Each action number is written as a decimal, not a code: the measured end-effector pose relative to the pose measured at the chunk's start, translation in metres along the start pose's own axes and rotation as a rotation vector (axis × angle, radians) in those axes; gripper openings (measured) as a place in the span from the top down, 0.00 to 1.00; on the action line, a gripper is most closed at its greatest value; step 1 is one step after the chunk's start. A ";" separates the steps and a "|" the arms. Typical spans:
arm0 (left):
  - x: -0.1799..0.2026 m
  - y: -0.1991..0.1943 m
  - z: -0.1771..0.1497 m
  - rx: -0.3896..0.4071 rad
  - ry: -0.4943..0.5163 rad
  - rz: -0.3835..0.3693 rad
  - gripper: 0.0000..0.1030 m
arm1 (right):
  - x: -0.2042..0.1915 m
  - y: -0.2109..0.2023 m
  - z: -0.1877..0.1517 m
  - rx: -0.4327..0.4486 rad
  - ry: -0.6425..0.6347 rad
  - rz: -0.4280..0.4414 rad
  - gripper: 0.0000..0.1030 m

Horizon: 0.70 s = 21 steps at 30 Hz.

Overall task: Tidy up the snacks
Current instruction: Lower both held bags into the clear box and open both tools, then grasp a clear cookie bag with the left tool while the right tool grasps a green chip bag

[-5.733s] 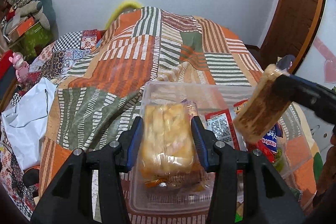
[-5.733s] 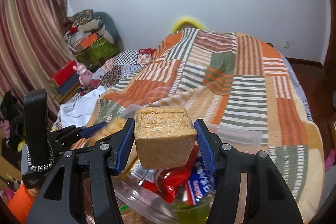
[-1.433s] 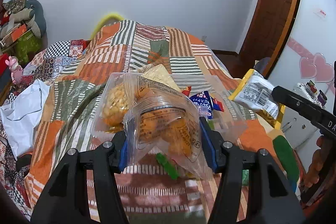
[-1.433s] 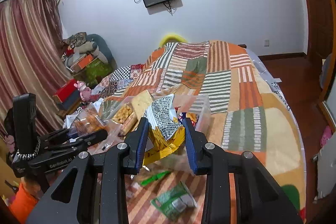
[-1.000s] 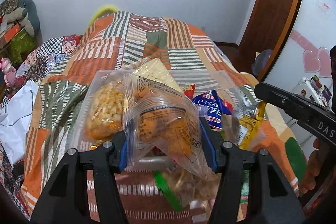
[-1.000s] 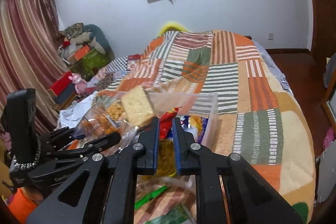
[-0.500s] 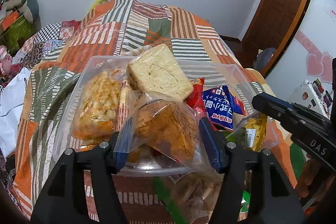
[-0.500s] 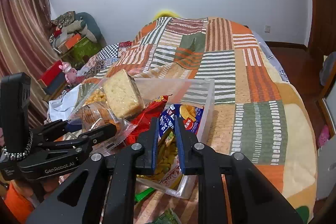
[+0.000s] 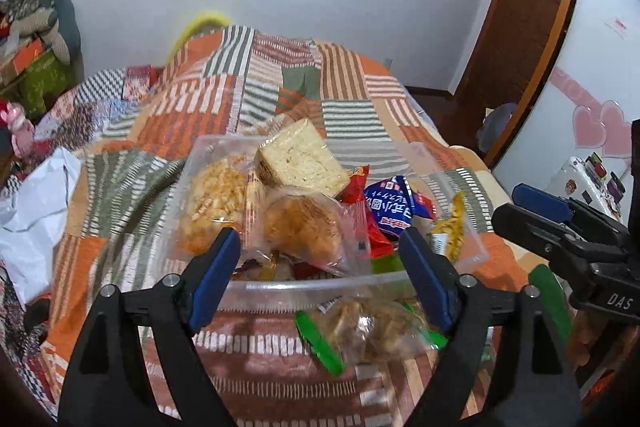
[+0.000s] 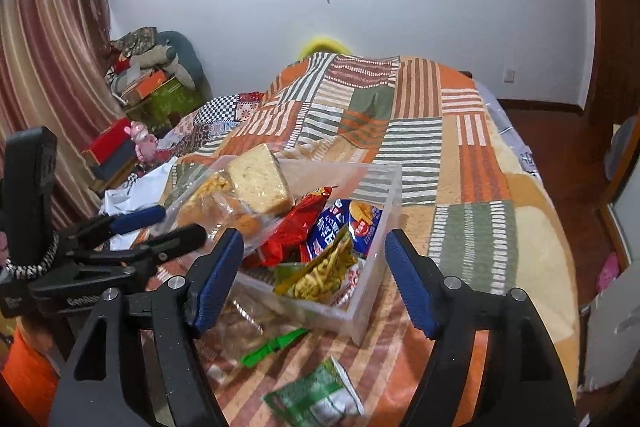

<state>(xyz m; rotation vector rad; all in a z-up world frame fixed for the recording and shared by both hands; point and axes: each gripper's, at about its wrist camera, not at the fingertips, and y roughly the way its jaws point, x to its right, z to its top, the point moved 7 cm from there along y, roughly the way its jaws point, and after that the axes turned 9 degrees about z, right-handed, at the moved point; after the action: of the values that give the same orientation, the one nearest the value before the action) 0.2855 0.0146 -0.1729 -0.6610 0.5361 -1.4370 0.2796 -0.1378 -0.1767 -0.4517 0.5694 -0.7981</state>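
A clear plastic bin (image 9: pixel 304 285) (image 10: pixel 372 301) sits on the striped bedspread, full of snacks: a wrapped cake slice (image 9: pixel 302 159) (image 10: pixel 260 183), a bag of orange puffs (image 9: pixel 302 223), a popcorn-like bag (image 9: pixel 212 193), a red packet (image 10: pixel 292 231), a blue packet (image 9: pixel 394 205) (image 10: pixel 344 227) and a yellow snack bag (image 10: pixel 324 267). My left gripper (image 9: pixel 320 267) is open and empty just before the bin's near wall. My right gripper (image 10: pixel 312 279) is open and empty over the bin's near right corner.
Outside the bin, on the bedspread, lie a clear cookie bag with green ends (image 9: pixel 368 327) (image 10: pixel 256 331) and a green packet (image 10: pixel 316 399). White cloth (image 9: pixel 28 223) lies at the left. A wooden door (image 9: pixel 520 27) and a white fridge (image 9: pixel 588 179) stand at the right.
Both grippers have opened. The left let the orange puff bag drop into the bin and drew back; the right let go of the yellow snack bag, which now lies in the bin.
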 end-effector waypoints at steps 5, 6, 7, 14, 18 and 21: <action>0.002 -0.025 -0.009 0.018 0.031 0.001 0.18 | -0.003 -0.011 -0.016 -0.018 -0.020 -0.012 0.28; 0.002 -0.029 -0.013 0.018 0.038 0.003 0.18 | -0.003 -0.012 -0.020 -0.022 -0.024 -0.018 0.27; 0.002 -0.032 -0.015 0.017 0.042 0.006 0.17 | -0.003 -0.012 -0.023 -0.029 -0.029 -0.024 0.27; 0.001 -0.038 -0.038 -0.018 0.059 0.009 0.17 | -0.003 -0.011 -0.060 -0.104 -0.030 -0.035 0.26; 0.004 -0.034 -0.054 -0.048 0.074 0.007 0.17 | 0.001 -0.006 -0.080 -0.149 0.000 -0.027 0.26; 0.009 -0.030 -0.064 -0.068 0.092 0.001 0.17 | 0.005 0.004 -0.093 -0.195 0.028 -0.009 0.26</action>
<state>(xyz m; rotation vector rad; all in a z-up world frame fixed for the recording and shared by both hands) 0.2199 -0.0004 -0.1971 -0.6504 0.6594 -1.4591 0.2264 -0.1539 -0.2510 -0.6231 0.6750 -0.7613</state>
